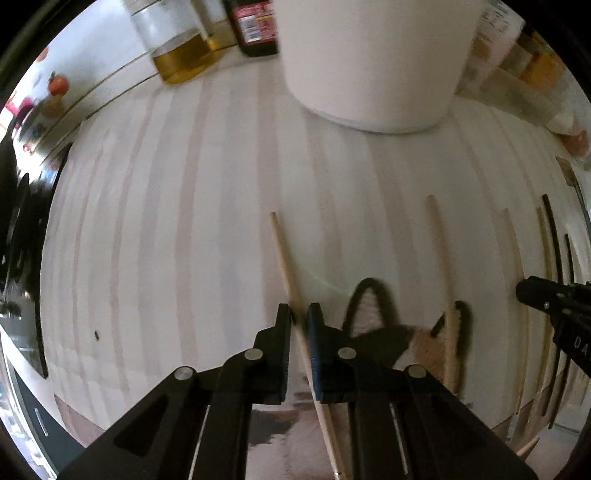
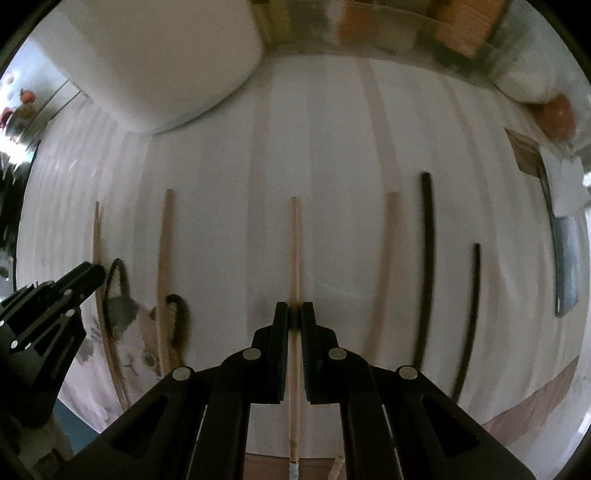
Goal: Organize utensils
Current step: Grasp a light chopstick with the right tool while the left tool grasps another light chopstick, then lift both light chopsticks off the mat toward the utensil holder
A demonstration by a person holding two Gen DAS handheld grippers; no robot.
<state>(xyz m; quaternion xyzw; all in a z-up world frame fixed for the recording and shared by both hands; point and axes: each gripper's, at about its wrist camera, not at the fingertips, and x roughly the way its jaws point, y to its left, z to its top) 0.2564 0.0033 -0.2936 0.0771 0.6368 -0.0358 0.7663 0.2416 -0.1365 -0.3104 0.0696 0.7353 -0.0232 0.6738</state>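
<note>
Several wooden and black chopsticks lie side by side on a white striped mat [image 1: 166, 221]. In the left wrist view, my left gripper [image 1: 298, 314] is shut on a pale wooden chopstick [image 1: 282, 254] that slants up and to the left between its pads. In the right wrist view, my right gripper [image 2: 294, 314] is shut on another wooden chopstick [image 2: 294, 240], which runs straight along its fingers. A big white container [image 1: 369, 74] stands at the far end of the mat. My right gripper [image 1: 524, 291] also shows at the right edge of the left wrist view.
Loose wooden chopsticks [image 2: 166, 240] [image 2: 386, 258] and two black ones [image 2: 426, 258] [image 2: 472, 314] flank the held one. A cat picture [image 2: 129, 332] is printed on the mat. An oil bottle [image 1: 177, 48] and a dark bottle [image 1: 255, 26] stand behind. A cleaver [image 2: 565, 266] lies far right.
</note>
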